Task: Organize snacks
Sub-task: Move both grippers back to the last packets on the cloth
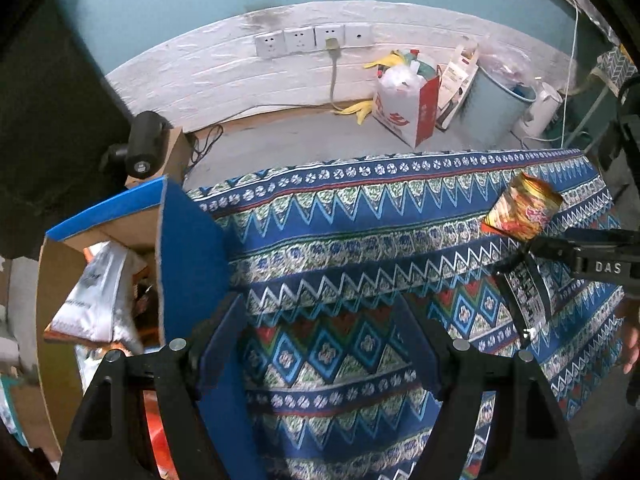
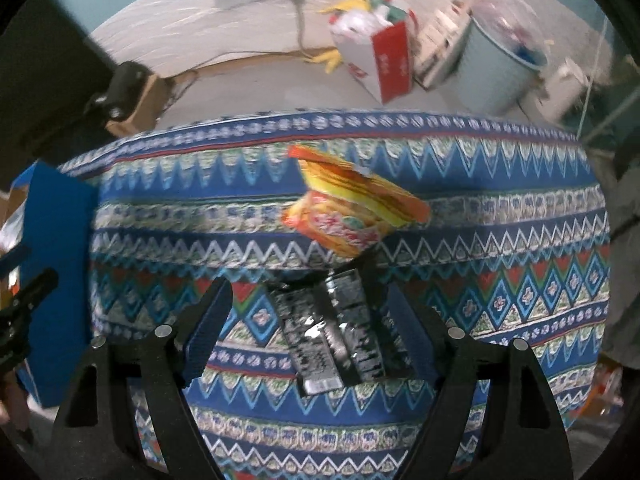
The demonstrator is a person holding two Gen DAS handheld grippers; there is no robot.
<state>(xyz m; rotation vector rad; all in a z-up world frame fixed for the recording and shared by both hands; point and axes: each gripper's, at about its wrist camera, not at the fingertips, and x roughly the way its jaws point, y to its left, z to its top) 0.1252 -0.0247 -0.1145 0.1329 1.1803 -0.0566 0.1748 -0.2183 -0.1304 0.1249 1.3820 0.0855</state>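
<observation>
The orange-and-yellow snack packet (image 2: 352, 210) is crinkly and shiny, with red print on the front and a flat sealed top edge. It sits on the blue patterned tablecloth (image 2: 500, 208), touching a black-and-silver packet (image 2: 334, 332) that lies just nearer the right gripper (image 2: 310, 320). That gripper's fingers are spread wide with nothing between them. The left gripper (image 1: 320, 344) is spread too, empty, over the cloth beside the open cardboard box (image 1: 188, 248) with blue flaps that holds a white bag (image 1: 96, 292).

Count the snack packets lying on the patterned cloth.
2: an orange-yellow packet mid-cloth, and a black-and-silver packet just nearer, between the right gripper's fingers. More sit in the cardboard box, partly hidden.
</observation>
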